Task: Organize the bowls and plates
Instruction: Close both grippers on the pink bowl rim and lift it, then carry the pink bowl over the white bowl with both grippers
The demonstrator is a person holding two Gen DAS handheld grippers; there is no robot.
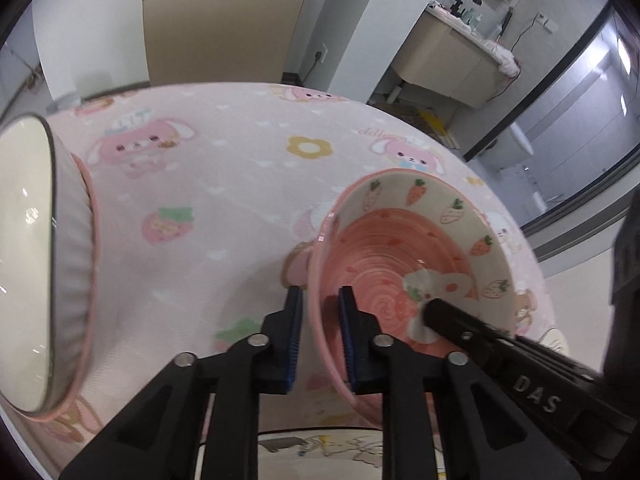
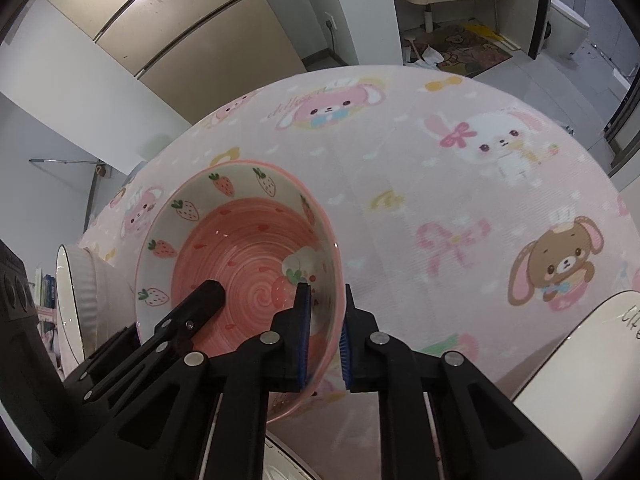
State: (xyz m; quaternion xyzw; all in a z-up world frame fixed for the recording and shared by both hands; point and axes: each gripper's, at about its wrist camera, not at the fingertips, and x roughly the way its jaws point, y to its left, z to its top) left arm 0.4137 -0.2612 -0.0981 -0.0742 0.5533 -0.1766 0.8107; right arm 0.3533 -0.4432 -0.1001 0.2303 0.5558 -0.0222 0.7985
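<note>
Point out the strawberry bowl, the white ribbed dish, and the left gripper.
strawberry bowl (image 1: 400, 264), left wrist view, pink inner floor.
white ribbed dish (image 1: 72, 280), left wrist view, ribbed outer wall.
left gripper (image 1: 320, 300), left wrist view, midway between fingertips.

A pink cloth (image 2: 460, 208) printed with rabbits, bows, flowers and strawberries covers the counter. Beyond it stands a beige fridge (image 1: 224, 20), with a wall socket (image 1: 320, 55) and a plugged-in cord to its right. Further right a beige cabinet (image 1: 452, 60) carries clutter on top. A patterned mat (image 2: 468, 46) lies on the floor, beside a dark-framed glass door (image 1: 568, 92).
</note>
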